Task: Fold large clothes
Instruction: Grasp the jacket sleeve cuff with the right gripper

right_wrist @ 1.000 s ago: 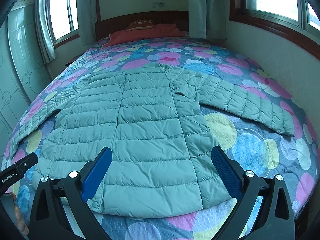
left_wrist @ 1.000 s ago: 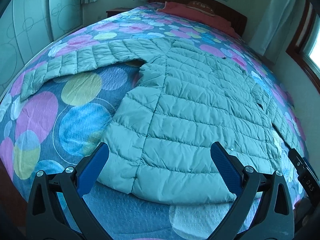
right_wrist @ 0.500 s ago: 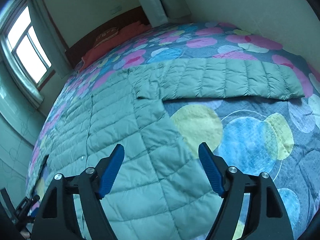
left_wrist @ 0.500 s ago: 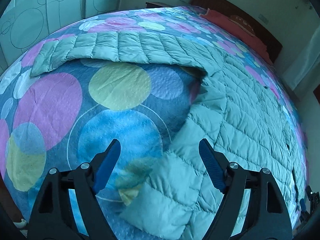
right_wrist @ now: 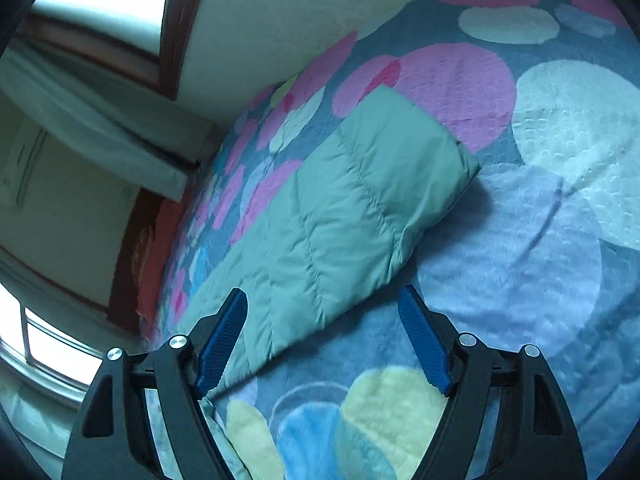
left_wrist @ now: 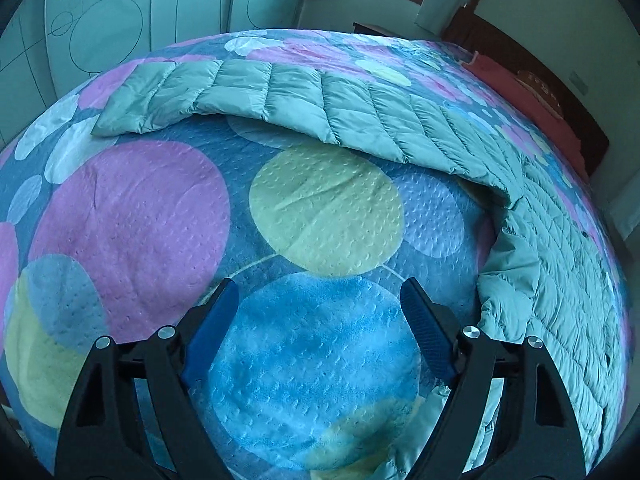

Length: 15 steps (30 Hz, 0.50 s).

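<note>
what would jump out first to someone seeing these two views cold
The bedspread with its big pink, yellow and blue circles fills both views. Across it lies a pale green quilted jacket: one sleeve stretches over the far side in the left wrist view, and the other sleeve's cuff end sits just ahead of the right gripper. Both it and the left gripper are open, holding nothing.

The left gripper [left_wrist: 320,312] was held tilted steeply downward, its blue-padded fingers [left_wrist: 212,328] spread apart with nothing pressed between them. The right gripper [right_wrist: 322,324] was held rolled sideways and angled less steeply, its jaws likewise parted and nothing clamped between its pads [right_wrist: 424,340].
</note>
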{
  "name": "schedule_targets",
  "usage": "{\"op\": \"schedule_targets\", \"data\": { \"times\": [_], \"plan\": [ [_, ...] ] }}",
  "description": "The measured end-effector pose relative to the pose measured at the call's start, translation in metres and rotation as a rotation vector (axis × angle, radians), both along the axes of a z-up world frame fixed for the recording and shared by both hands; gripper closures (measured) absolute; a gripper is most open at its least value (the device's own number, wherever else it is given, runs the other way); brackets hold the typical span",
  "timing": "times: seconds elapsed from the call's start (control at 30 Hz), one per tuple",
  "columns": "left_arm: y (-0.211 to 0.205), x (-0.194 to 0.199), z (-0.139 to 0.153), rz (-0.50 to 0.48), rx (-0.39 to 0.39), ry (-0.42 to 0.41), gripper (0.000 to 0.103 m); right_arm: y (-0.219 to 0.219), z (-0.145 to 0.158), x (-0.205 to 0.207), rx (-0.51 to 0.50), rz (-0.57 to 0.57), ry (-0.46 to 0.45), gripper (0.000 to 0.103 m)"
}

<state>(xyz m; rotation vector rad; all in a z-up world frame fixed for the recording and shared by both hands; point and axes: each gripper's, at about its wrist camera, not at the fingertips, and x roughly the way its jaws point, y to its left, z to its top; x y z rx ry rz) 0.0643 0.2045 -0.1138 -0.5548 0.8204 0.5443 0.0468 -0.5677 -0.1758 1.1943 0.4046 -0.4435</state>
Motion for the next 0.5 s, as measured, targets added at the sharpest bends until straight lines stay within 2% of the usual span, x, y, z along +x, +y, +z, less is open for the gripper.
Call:
{"op": "schedule_targets", "data": {
  "times": [0.13,0.2,0.23,0.27,0.37,0.47,0.5],
  "plan": [
    [-0.006,-0.007,-0.002,-0.001,0.029,-0.026,0.02,-0.009,0.001,0.003,-0.023,-0.046,-0.05,0.026],
    [-0.006,-0.008,-0.002,0.0,0.029,-0.03,0.02,-0.011,0.003,0.004,-0.042,-0.071,-0.043,0.03],
    [-0.005,-0.007,-0.001,0.003,0.027,-0.031,0.02,-0.013,0.005,0.006,-0.05,-0.077,-0.029,0.038],
    [-0.005,-0.008,0.0,0.008,0.027,-0.035,0.02,-0.015,0.005,0.007,-0.049,-0.079,-0.024,0.052],
    [-0.002,-0.008,0.002,0.025,0.042,-0.031,0.02,-0.026,-0.003,0.016,0.011,-0.08,-0.037,0.068],
    [0.0,-0.007,0.0,0.032,0.049,-0.019,0.02,-0.032,-0.005,0.019,-0.003,-0.091,-0.021,0.084],
    [0.0,-0.005,0.0,0.031,0.055,-0.011,0.02,-0.03,-0.004,0.02,-0.012,-0.087,-0.012,0.086]
  ]
}}
